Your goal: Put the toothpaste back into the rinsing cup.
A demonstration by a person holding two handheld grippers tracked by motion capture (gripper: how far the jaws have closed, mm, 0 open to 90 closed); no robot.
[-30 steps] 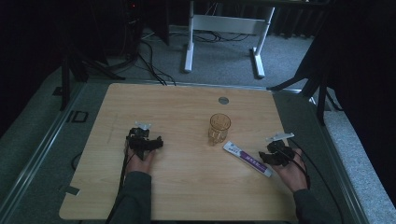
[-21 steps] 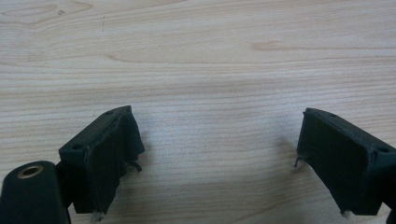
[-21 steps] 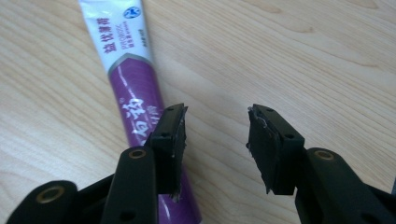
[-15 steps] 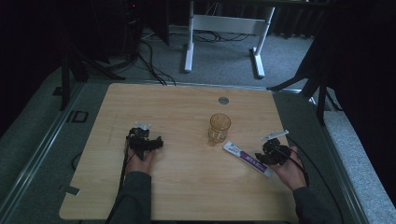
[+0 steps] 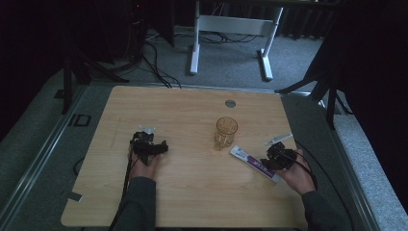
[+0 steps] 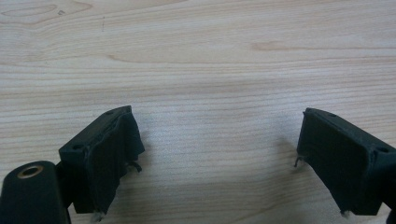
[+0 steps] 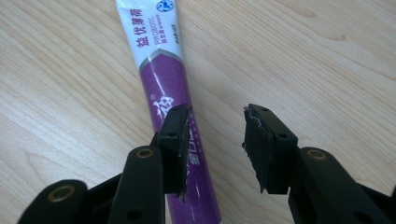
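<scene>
A purple and white toothpaste tube (image 5: 248, 160) (image 7: 161, 70) lies flat on the wooden table (image 5: 192, 192), right of centre. My right gripper (image 5: 270, 162) (image 7: 217, 116) hovers over its purple end. Its jaws have just been closing and stand half apart. The left jaw sits over the tube's edge, the right jaw over bare wood, and the gap between them holds mostly wood. My left gripper (image 5: 156, 146) (image 6: 217, 121) rests at the table's left with its jaws wide open over bare wood.
An amber drinking glass (image 5: 226, 131) stands upright just beyond the tube's white end. A round grey cable port (image 5: 230, 103) sits near the table's far edge. White desk legs (image 5: 230, 43) and cables lie on the floor behind the table.
My right gripper has shifted a little left onto the tube's purple end and its jaws have narrowed. The left gripper, the glass and the tube have stayed put.
</scene>
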